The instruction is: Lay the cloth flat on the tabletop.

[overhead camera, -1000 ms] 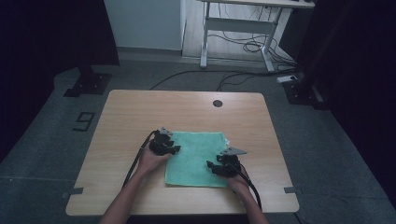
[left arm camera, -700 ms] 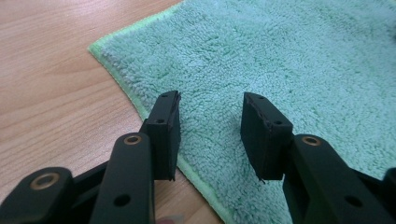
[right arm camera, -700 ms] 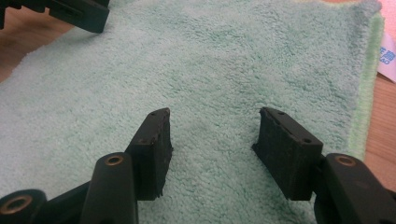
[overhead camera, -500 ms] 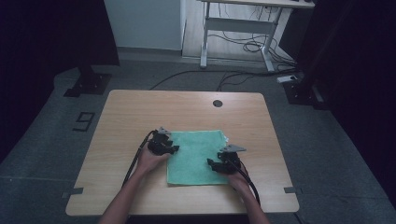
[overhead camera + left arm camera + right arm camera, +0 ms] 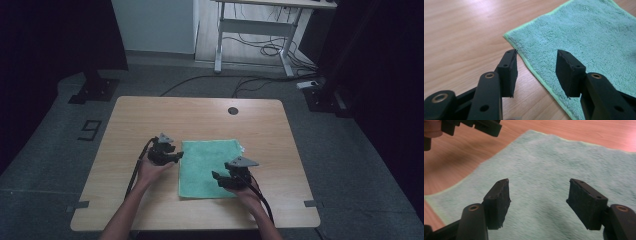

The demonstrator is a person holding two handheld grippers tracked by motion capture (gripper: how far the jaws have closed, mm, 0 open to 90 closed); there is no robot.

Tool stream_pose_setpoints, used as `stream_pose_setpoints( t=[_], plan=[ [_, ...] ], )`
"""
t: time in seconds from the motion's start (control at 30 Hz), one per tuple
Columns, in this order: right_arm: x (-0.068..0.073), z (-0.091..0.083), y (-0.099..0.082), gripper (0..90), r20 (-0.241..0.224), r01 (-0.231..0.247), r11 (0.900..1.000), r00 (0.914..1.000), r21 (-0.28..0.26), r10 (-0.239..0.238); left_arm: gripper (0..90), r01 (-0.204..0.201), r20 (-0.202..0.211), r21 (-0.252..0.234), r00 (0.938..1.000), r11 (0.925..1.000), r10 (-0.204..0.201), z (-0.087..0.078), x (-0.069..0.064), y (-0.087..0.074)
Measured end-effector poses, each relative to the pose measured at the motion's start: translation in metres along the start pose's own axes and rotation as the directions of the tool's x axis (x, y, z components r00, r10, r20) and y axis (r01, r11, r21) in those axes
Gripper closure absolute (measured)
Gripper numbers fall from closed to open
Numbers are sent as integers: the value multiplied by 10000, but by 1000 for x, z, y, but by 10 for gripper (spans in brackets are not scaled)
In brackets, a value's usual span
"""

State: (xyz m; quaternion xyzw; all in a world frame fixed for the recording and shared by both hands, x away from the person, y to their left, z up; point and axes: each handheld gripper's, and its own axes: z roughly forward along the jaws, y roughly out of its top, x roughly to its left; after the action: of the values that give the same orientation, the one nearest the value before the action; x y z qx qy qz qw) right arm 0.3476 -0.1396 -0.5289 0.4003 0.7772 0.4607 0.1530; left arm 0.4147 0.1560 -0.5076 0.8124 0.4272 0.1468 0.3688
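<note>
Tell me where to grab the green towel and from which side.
Grip the towel at a corner or thin hemmed edge, best the left edge beside the left gripper. It lies flat on the table, so come down from above and pinch the edge up.

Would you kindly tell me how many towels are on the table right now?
1. The green towel lies flat on the table, between the left tongs at its left edge and the right tongs over its near right part.

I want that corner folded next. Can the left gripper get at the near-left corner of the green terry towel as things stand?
Probably yes. The left gripper stands open just above the green terry towel, straddling its left edge, with bare wooden table around and nothing between.
</note>
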Motion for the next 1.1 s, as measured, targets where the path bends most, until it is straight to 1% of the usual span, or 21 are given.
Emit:
stream_pose_setpoints(
  t=[0.17,0.27,0.4,0.47,0.5,0.57,0.67,0.77,0.83,0.93,1.1],
  plan=[
    [14,3,3,330,-378,77,9999,9993,-97,-81,491,-105,-97,-79,9999,9999,104,-7,0,1],
    [25,5,6,330,-664,202,9997,9976,-125,-210,481,35,-168,-146,9999,9999,-37,-10,2,0],
    [37,9,8,335,-801,406,9989,9959,-237,-424,492,159,-206,-116,9997,9998,-161,-11,7,-2],
    [42,12,8,336,-941,496,9986,9942,-206,-513,492,172,-333,-91,9993,9998,-175,-11,9,-4],
    [45,14,8,338,-970,538,9983,9937,-202,-555,493,198,-384,-77,9991,9998,-201,-10,10,-4],
    [50,17,8,344,-1179,591,9981,9912,-163,-606,492,264,-415,-87,9988,9996,-267,-9,11,-5],
    [56,21,8,353,-1310,689,9976,9889,-122,-699,494,341,-484,-174,9982,9993,-349,-7,14,-5],
    [62,24,7,359,-1465,783,9969,9861,-55,-783,499,359,-510,-55,9980,9993,-362,-3,17,-4],
    [65,27,7,364,-1560,851,9964,9841,-22,-844,503,395,-528,-78,9978,9992,-399,0,19,-4],
    [68,29,7,367,-1629,915,9958,9825,26,-898,503,419,-541,-94,9976,9991,-424,5,20,-2],
    [72,32,6,370,-1688,962,9953,9812,68,-937,495,430,-471,-79,9980,9990,-433,11,17,1]
  ],
)
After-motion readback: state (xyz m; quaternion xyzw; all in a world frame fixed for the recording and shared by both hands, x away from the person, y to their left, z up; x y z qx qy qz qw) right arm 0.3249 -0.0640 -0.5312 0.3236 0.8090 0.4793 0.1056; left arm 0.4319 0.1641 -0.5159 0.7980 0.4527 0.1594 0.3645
